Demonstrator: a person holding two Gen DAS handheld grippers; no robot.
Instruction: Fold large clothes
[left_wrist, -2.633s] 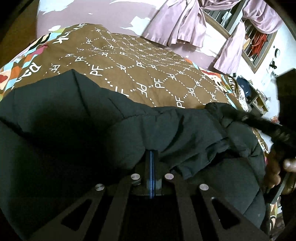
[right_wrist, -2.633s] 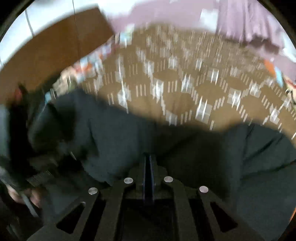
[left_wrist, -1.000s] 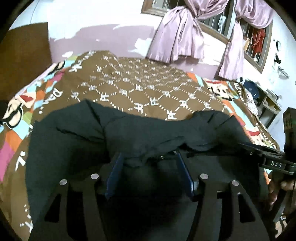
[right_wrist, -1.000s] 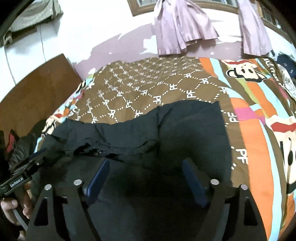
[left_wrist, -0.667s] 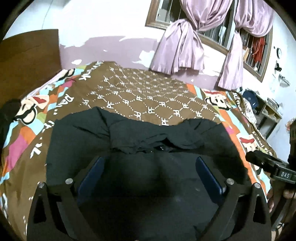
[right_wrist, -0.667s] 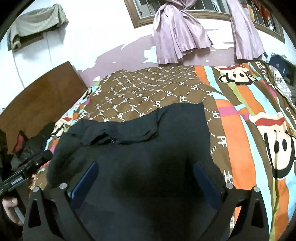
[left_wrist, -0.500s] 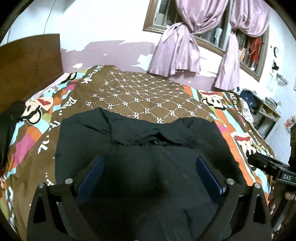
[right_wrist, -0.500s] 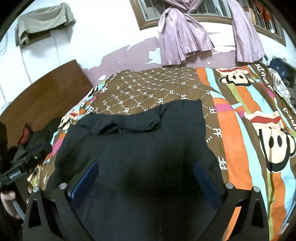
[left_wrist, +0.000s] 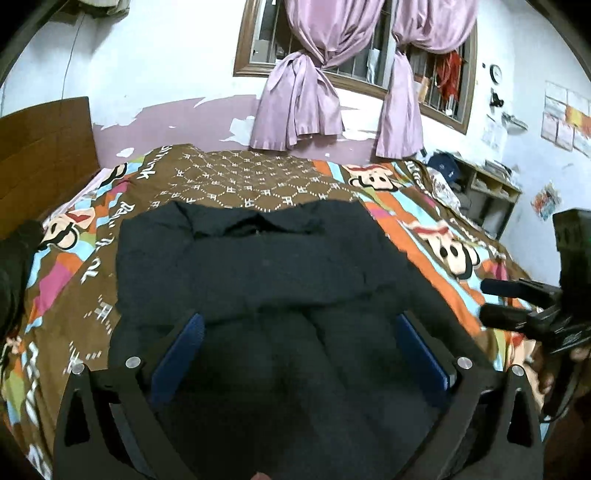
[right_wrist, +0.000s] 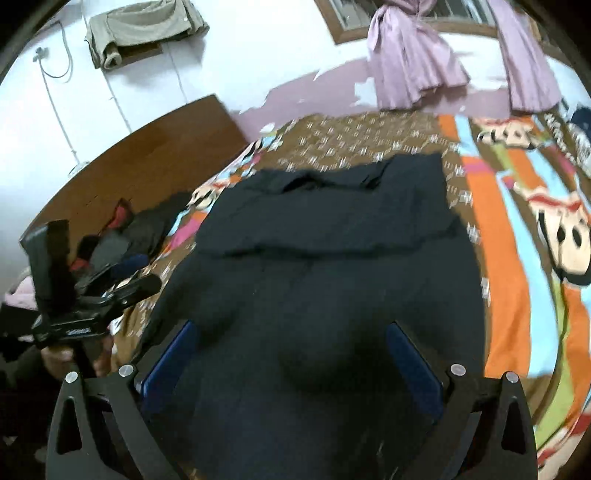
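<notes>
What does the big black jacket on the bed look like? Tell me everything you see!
The black jacket is big, puffy and quilted, of matte dark cloth. It lies flat on the colourful bedspread, its top part folded down into a layer with a rumpled collar at the far edge. Nothing grips it: both sets of jaws stand wide open above it.

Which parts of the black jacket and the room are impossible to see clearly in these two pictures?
- Black jacket: near hem cut off by the lower edge and the left gripper body, left wrist view.
- Jacket sleeves: not distinguishable, dark fabric.
- Clothes pile: blurred, partly behind the left gripper, right wrist view.
- Wall clock: too small to read.
- Right gripper: open, nothing between its pads.
</notes>
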